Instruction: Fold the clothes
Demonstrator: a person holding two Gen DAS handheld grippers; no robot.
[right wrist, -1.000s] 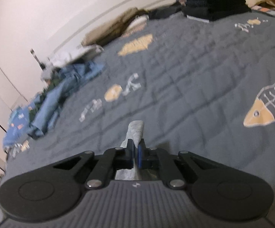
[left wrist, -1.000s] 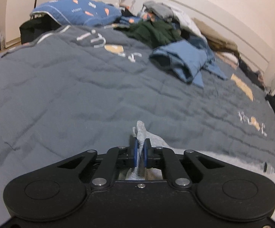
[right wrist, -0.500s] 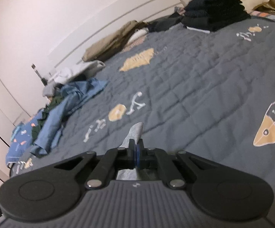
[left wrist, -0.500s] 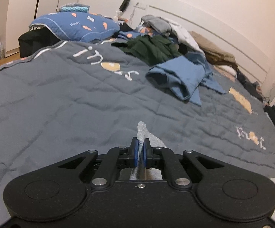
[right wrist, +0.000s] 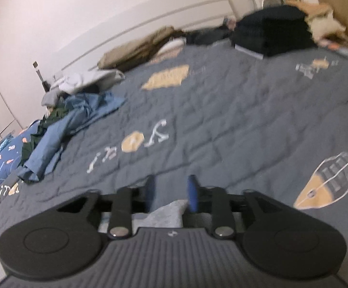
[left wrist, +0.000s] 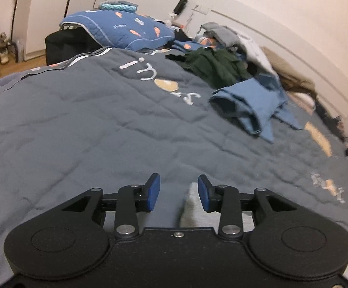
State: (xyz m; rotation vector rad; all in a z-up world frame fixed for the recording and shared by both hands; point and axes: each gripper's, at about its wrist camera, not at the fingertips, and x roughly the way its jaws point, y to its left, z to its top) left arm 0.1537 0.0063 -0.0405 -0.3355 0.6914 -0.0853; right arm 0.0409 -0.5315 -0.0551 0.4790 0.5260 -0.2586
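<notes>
Bed, grey quilt (left wrist: 82, 124): grey garment (left wrist: 193, 213) lying beneath left gripper (left wrist: 178, 193) and right gripper (right wrist: 171, 193), jaws just opened and clear of cloth; best lift both straight off, sparing the fold.

The right gripper (right wrist: 170, 193) hangs over the near edge of the grey quilt (right wrist: 234, 124), its blue-padded jaws just opened and apart — a light grey garment (right wrist: 166, 214) lies loose between them, pressed by neither pad. Toward the quilt's far left corner sprawls a blue garment (right wrist: 70, 129); at the far right corner sits a black folded stack (right wrist: 272, 31).
</notes>
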